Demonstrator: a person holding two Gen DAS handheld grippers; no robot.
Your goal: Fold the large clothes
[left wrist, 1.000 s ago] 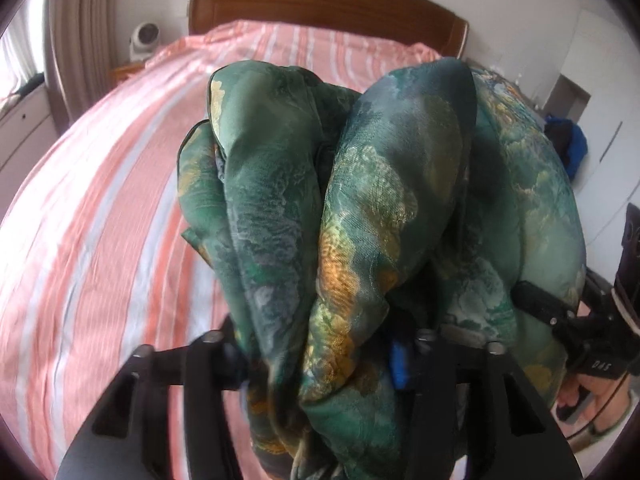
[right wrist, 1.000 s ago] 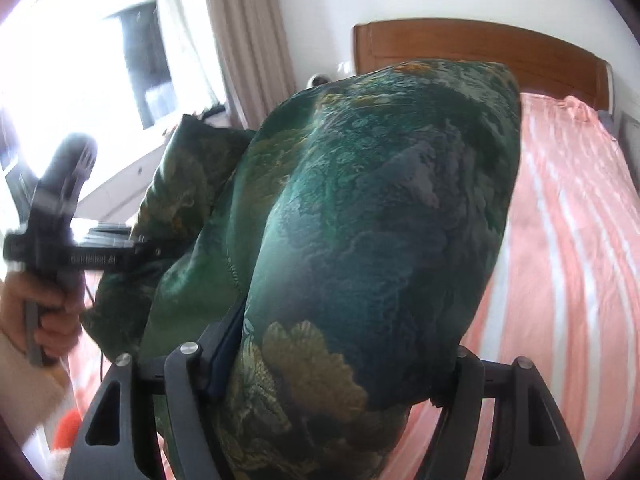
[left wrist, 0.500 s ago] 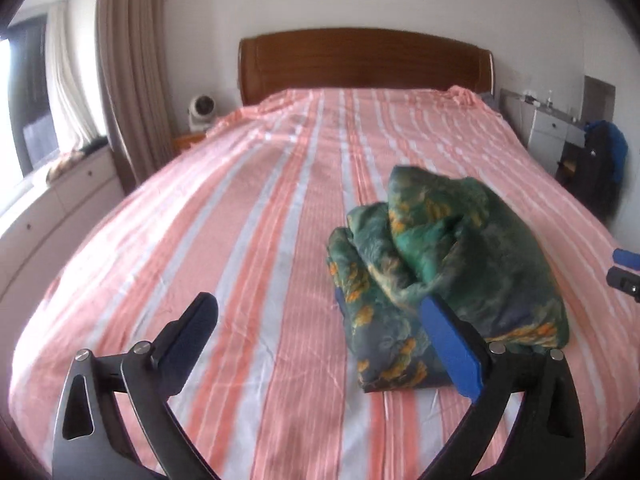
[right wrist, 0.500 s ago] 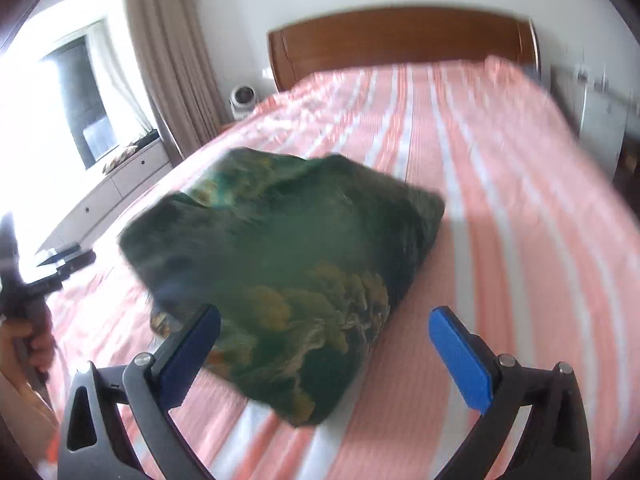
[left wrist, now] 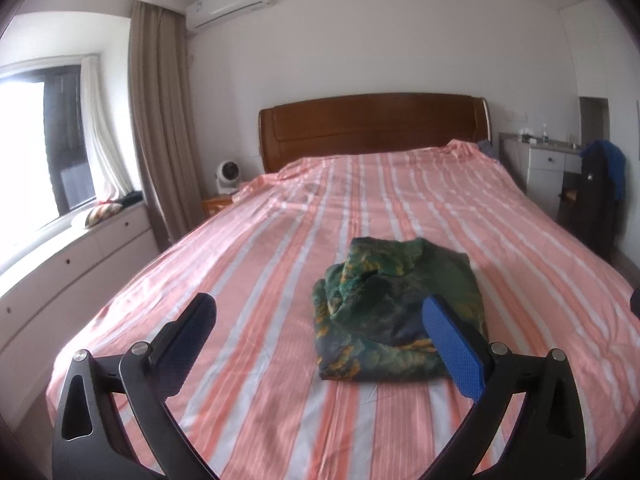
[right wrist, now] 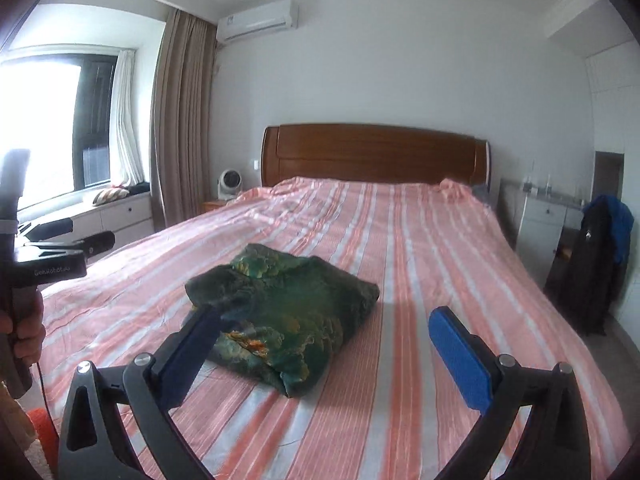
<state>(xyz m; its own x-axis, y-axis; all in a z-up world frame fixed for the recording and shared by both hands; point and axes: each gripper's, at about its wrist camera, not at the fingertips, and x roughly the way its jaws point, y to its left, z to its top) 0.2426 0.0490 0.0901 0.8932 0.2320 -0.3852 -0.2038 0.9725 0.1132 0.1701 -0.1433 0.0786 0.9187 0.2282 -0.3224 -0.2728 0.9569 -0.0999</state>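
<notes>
Nearest the cameras, both tongs stand spread wide with nothing between them: the left tongs (left wrist: pixel 320 332) and the right tongs (right wrist: pixel 324 336) show blue textured pads on black curved arms, and neither touches cloth. In the right wrist view a hand (right wrist: pixel 20 328) at the left edge grips the other tool's handle.

Just beyond the pads lies the green garment (left wrist: pixel 396 312), folded into a thick, roughly square bundle on the bed (left wrist: pixel 248 280), near the foot end and about midway across. Its fabric looks smooth and slightly glossy, printed in dark green with gold-orange patches. The near edge is fairly straight; the top layer at the far left corner is bunched and lumpy instead of flat.

By this look the folding is done, or nearly so, and the bundle has been set down and let go. The next move probably calls for either leaving it or pressing the rumpled upper fold flat, with a light pinch since such cloth is likely to slide.

The sheet is salmon and white striped cotton, faintly creased. Farther off stands the wooden headboard (left wrist: pixel 372 128), polished and curved.
</notes>
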